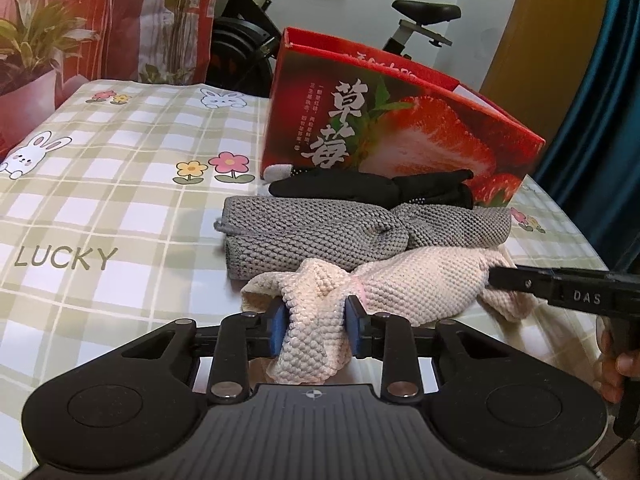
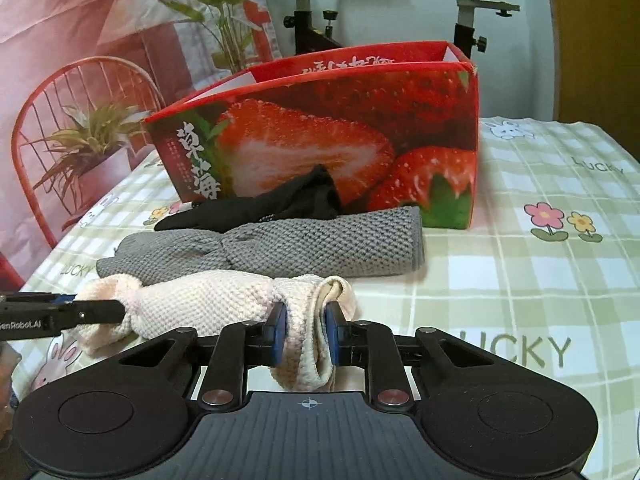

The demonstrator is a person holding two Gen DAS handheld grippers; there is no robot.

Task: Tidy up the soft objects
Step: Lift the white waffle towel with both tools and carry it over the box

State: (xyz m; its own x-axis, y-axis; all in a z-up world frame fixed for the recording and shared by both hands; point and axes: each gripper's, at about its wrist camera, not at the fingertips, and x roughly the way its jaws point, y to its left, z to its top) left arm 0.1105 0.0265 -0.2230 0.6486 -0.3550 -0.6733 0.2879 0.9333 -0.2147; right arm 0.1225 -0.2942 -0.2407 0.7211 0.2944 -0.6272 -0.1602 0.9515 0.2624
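Observation:
A cream knitted cloth (image 1: 416,284) lies stretched on the checked tablecloth, and it also shows in the right wrist view (image 2: 208,304). My left gripper (image 1: 316,322) is shut on one end of it. My right gripper (image 2: 306,330) is shut on the other end. The right gripper's finger (image 1: 520,282) shows at the cloth's far end in the left view; the left gripper's finger (image 2: 96,312) shows likewise in the right view. A grey knitted cloth (image 1: 320,232) (image 2: 320,244) lies folded behind it. A black glove (image 1: 360,186) (image 2: 272,204) lies behind that.
An open red strawberry box (image 1: 400,120) (image 2: 328,128) stands upright just behind the cloths. The table (image 1: 100,208) (image 2: 540,280) has a green checked cover with rabbits and flowers. An exercise bike and a red poster stand beyond the table's far edge.

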